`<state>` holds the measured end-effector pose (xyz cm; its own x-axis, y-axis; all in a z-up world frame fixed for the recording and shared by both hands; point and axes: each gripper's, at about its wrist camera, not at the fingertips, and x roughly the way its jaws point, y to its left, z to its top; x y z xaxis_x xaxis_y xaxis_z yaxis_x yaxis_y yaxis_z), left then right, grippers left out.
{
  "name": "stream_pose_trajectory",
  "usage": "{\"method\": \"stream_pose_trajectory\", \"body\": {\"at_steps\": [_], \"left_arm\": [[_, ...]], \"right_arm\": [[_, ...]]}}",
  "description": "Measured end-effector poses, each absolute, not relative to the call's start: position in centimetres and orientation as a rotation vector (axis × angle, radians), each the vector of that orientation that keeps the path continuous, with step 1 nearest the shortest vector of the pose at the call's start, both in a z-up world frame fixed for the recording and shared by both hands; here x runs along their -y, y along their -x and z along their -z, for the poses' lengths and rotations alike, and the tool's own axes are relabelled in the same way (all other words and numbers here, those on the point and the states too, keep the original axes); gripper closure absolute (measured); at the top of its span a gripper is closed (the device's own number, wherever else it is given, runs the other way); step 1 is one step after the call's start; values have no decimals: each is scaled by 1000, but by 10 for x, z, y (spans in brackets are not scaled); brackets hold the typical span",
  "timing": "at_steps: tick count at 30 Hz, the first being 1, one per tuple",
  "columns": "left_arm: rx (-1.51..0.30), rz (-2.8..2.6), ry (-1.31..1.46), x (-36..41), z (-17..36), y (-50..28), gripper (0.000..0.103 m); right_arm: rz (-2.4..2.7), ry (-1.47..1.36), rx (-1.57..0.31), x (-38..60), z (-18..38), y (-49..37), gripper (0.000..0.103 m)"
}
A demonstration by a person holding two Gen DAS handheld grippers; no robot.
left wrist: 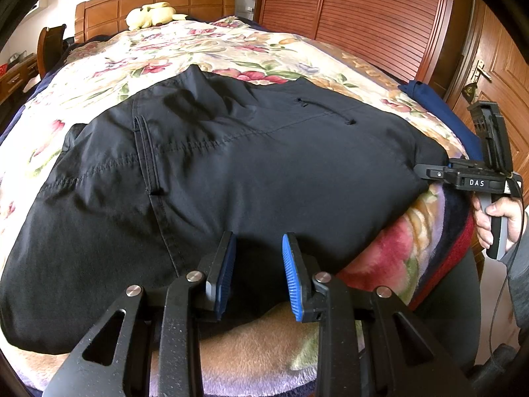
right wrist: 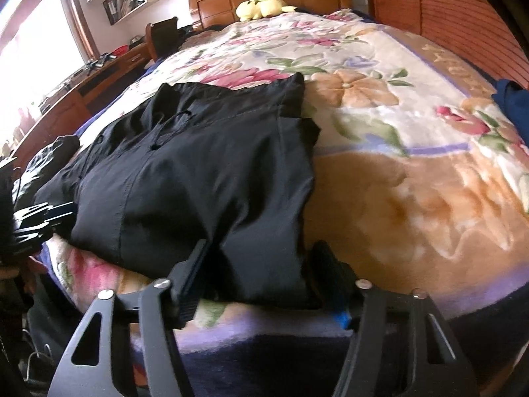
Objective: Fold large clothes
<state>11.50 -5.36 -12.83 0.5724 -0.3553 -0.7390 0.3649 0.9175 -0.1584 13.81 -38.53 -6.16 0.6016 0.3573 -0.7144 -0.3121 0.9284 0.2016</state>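
Observation:
A pair of black trousers [left wrist: 231, 172] lies folded on the floral blanket, near the bed's front edge. My left gripper [left wrist: 259, 261] is open, its blue pads [left wrist: 291, 271] on either side of the trousers' near edge, just over the cloth. My right gripper [left wrist: 426, 169] shows at the right in the left wrist view, at the trousers' right corner. In the right wrist view the trousers [right wrist: 198, 172] run away from me and my right gripper [right wrist: 261, 264] is open with the cloth's near end lying between its fingers.
The floral blanket [right wrist: 380, 132] covers the whole bed. A yellow plush toy [left wrist: 152, 15] sits by the wooden headboard. A dark blue cloth [left wrist: 433, 99] lies at the bed's right edge, beside the wooden wardrobe [left wrist: 363, 16]. A desk [right wrist: 82, 82] stands left of the bed.

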Motion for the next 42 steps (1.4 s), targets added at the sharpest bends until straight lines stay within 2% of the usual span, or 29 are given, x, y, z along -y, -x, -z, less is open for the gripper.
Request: {"method": "stream_pose_trajectory", "body": {"at_steps": [5, 7, 9, 13, 22, 33, 38, 42], "left_arm": [[-858, 425, -3, 53, 131, -116, 73], [-857, 426, -1, 52, 131, -116, 73], [-857, 429, 0, 53, 131, -116, 73], [-859, 433, 14, 49, 131, -117, 73], [-798, 392, 48, 13, 97, -101, 73], [-727, 188, 123, -95, 81, -67, 73], [-723, 94, 157, -139, 87, -47, 73], [-718, 36, 185, -166, 89, -36, 73]], "right_arm": [[-412, -67, -856, 385, 62, -141, 55], [-436, -79, -855, 384, 60, -141, 69], [-447, -75, -845, 383, 56, -139, 78], [-447, -45, -774, 378, 31, -132, 86], [-554, 64, -575, 326, -52, -118, 88], [-766, 209, -469, 205, -96, -116, 90], [-921, 291, -481, 127, -92, -107, 90], [-1010, 321, -590, 73, -52, -112, 90]]}}
